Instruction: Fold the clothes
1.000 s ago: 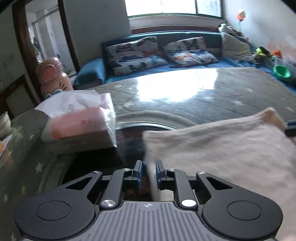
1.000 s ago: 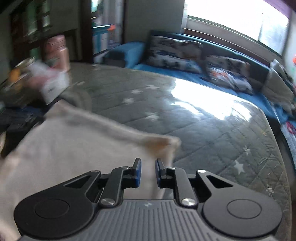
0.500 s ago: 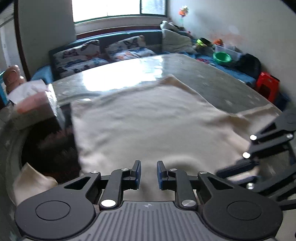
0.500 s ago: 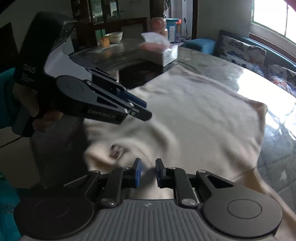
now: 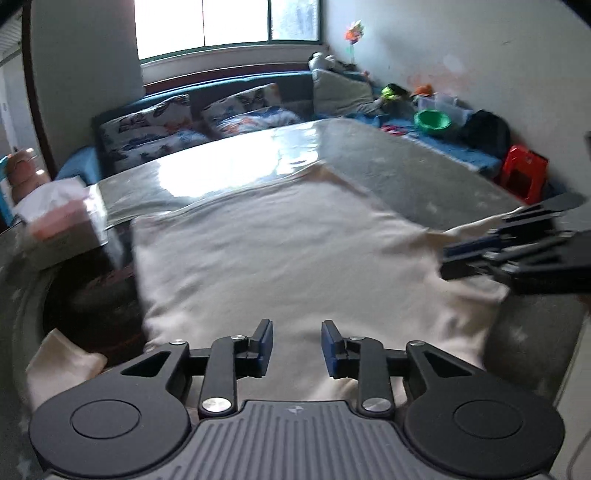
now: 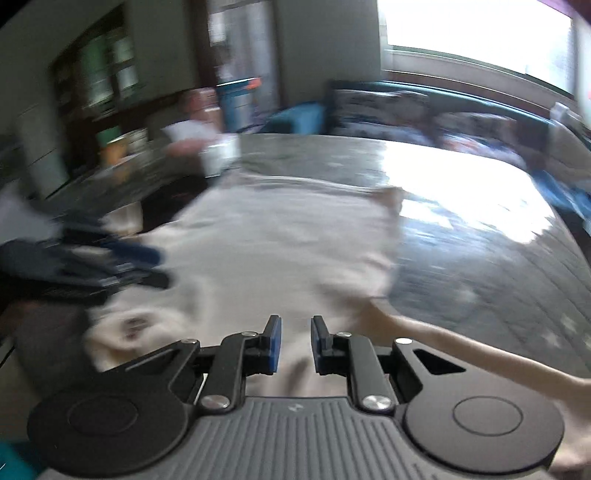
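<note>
Left wrist: tissue box [image 5: 62, 225] print prob. unreadable, blurred.

- Daylight from the window [image 5: 225, 26] at the back; panes blown out white in both views.
- Strong glare patch on the glossy table [image 5: 424, 177], approx centre-left in left wrist view, far right in right wrist view [image 6: 454, 188].
- Room otherwise dim; corners vignetted black by fisheye.
- Left wrist view: mostly sharp in centre, cream cloth [image 5: 280, 251] readable; tissue box [image 5: 62, 225] and right gripper [image 5: 461, 251] smeared w/ motion blur.
- Right wrist view: heavy motion blur overall, background shelves unreadable; left gripper [image 6: 147, 266] a dark streak.
- Straight lines bow near edges, esp. table rim.
</note>
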{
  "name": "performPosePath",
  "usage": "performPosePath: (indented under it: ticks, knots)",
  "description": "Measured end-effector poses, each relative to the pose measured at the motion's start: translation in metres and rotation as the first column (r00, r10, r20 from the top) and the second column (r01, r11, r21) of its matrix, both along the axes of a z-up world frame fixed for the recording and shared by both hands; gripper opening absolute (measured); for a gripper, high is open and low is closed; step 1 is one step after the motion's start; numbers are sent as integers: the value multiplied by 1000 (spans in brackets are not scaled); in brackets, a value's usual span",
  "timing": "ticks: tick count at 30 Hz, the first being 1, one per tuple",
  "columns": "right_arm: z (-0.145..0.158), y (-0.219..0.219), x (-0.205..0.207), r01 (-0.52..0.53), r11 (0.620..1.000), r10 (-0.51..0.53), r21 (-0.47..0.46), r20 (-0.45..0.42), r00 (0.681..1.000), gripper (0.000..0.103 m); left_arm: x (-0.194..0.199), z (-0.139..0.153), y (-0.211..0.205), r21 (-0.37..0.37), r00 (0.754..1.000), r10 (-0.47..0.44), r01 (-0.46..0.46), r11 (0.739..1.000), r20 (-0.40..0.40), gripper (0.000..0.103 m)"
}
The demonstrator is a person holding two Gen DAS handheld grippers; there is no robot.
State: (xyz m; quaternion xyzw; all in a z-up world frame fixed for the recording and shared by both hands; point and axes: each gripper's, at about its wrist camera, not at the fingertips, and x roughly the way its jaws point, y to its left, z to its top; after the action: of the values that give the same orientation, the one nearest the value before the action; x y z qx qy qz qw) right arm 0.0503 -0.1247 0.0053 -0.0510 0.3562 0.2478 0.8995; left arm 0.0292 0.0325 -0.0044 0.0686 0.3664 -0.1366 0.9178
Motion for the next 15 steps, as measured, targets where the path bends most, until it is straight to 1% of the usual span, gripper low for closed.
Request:
performPosePath:
  ticks: [5, 8, 11, 12, 15]
  knots:
    - [-18, -32, 24, 130, 991, -130, 1, -4, 991, 15, 2, -11, -18, 19, 998, -52, 52, 998, -22, 32]
    - [-18, -51, 27, 183, 983, -183, -10, 15, 983, 15, 1, -16, -19, 37, 998, -64, 65, 997, -28, 35]
    - [-12, -70, 21, 232, 973, -232, -14, 34, 972, 21, 3, -15, -17, 38, 997, -66, 68, 997, -39, 36]
    - [-10, -78, 17, 258, 966, -257, -21, 46, 965, 26, 5, -14, -17, 40, 997, -65, 67, 997, -42, 37]
    - [-4, -109, 3, 347, 938, -345, -27, 51, 937, 32, 7, -7, -23, 34, 997, -75, 76, 997, -29, 37]
